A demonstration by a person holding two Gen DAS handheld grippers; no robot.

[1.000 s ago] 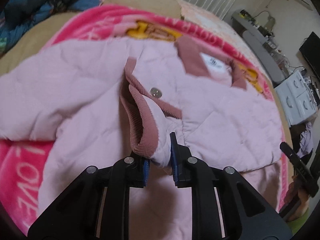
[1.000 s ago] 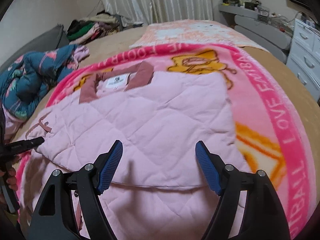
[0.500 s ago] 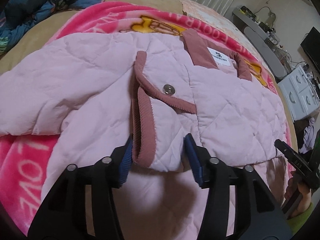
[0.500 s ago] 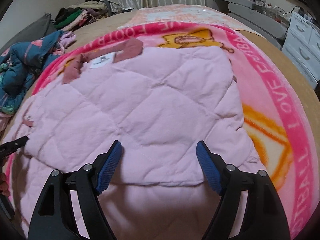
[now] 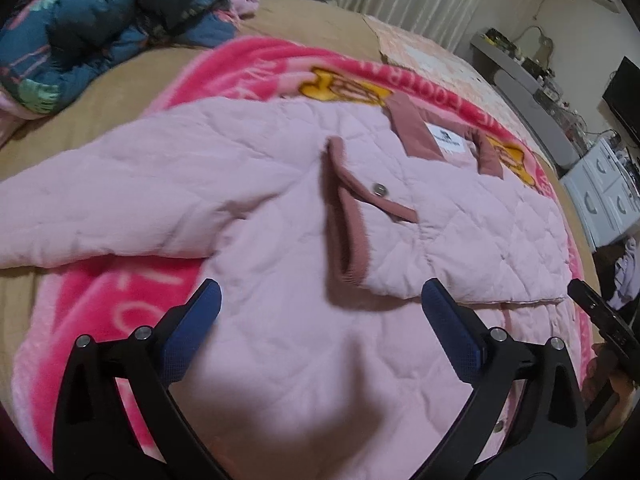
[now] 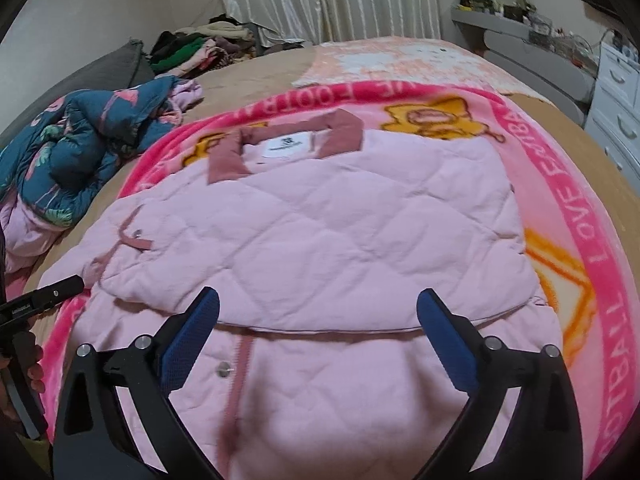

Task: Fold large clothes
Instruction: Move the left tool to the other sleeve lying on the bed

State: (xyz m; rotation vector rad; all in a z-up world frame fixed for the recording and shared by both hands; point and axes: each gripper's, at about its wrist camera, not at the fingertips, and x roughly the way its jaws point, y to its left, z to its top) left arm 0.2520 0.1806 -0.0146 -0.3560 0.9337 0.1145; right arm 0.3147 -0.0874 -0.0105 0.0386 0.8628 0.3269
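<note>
My left claw is wide open and holds nothing; its two blue pads hang over the near part of the pink jacket. My right claw is wide open too, with nothing in it, and it hangs over the near part of the same jacket. The jacket is soft and puffy, with stitched squares, and it lies flat on a bright pink blanket on the bed. Just past my left claw I see a sleeve cuff with a dark pink edge and a shiny snap button; the sleeve is folded over onto the body of the jacket. The other sleeve sticks out to the left. From the right claw I see a fold edge running across the jacket just past the pads, and one more snap on the near part. Farther away is the dark pink collar with a white label. The blanket has white letters and a yellow bear. Beyond it, on the left, a blue flowery quilt lies bunched up on the bed. At the far end there are pale curtains, and white drawers stand at the right.
</note>
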